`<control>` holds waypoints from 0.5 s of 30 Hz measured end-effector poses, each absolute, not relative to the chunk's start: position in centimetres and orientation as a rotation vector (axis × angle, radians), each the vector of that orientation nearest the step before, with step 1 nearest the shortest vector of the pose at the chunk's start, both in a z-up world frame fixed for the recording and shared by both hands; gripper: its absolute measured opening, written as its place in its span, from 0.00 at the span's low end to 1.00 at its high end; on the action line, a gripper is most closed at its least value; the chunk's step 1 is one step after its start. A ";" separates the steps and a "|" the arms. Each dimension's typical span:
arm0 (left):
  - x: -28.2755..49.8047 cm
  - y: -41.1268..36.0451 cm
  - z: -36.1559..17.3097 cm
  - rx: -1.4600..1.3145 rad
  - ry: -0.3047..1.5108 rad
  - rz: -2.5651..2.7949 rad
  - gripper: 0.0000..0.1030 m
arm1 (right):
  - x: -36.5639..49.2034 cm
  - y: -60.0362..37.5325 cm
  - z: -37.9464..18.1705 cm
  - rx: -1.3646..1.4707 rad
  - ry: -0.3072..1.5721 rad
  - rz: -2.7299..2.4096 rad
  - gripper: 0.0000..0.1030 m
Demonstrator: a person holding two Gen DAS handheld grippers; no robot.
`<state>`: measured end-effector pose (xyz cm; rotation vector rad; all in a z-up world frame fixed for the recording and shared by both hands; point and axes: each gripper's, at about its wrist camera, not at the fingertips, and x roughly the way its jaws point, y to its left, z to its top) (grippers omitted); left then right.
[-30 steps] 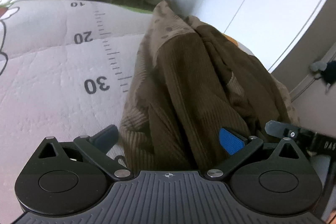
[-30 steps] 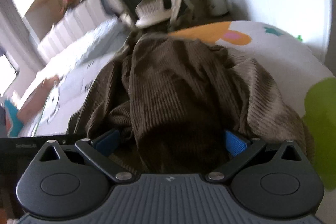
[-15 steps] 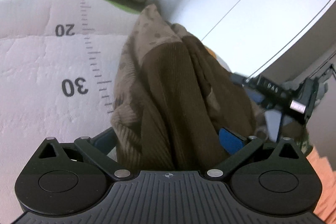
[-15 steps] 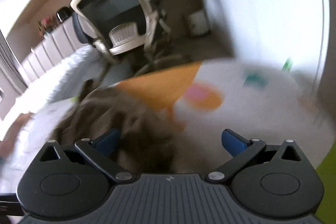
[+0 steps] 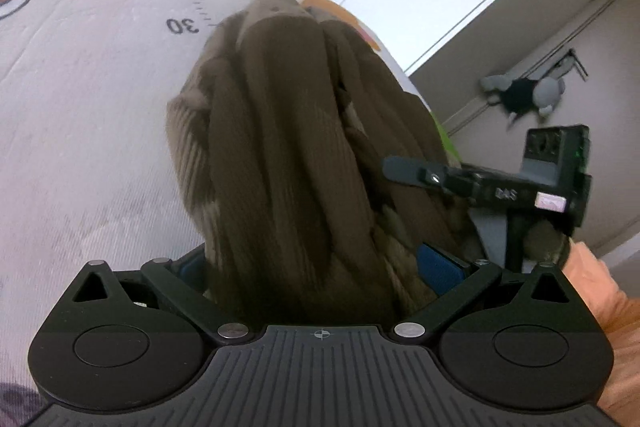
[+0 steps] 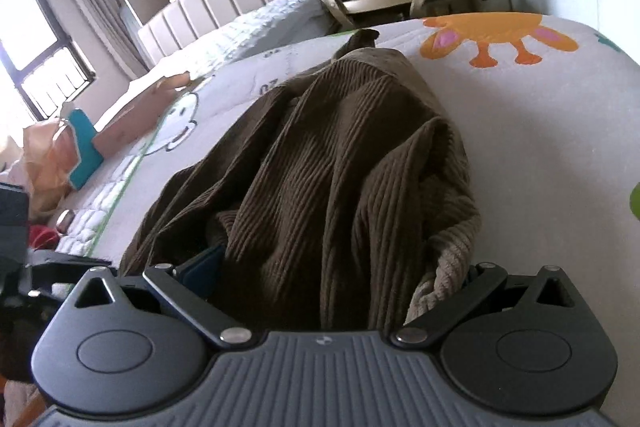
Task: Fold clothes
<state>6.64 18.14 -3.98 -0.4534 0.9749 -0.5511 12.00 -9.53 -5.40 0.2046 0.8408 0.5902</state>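
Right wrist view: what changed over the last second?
The right claw swung off the brown corduroy garment half a second ago, empty, then returned and has cloth bunched between its fingers again. The left claw kept its hold throughout; the garment stayed on the printed mat.

Printed quilt [image 6: 540, 131]; brown corduroy garment [image 6: 340, 163] bunched atop
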 end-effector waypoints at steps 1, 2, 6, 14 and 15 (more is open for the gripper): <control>6.9 18.0 -3.9 -0.462 0.975 -0.532 1.00 | 12.0 -9.6 -5.4 0.207 0.838 0.581 1.00; 7.1 17.9 -3.7 -0.465 0.970 -0.508 1.00 | 12.1 -9.6 -5.4 0.210 0.835 0.572 1.00; 5.4 15.9 -2.0 -0.242 0.854 -0.343 1.00 | 12.2 -9.9 -5.4 0.220 0.824 0.535 1.00; 2.4 11.9 3.8 0.000 0.659 -0.366 1.00 | 11.2 -9.5 -4.2 0.139 0.760 0.536 1.00; 3.0 11.2 3.3 0.013 0.679 -0.372 0.98 | 11.0 -9.4 -4.0 0.123 0.749 0.541 0.99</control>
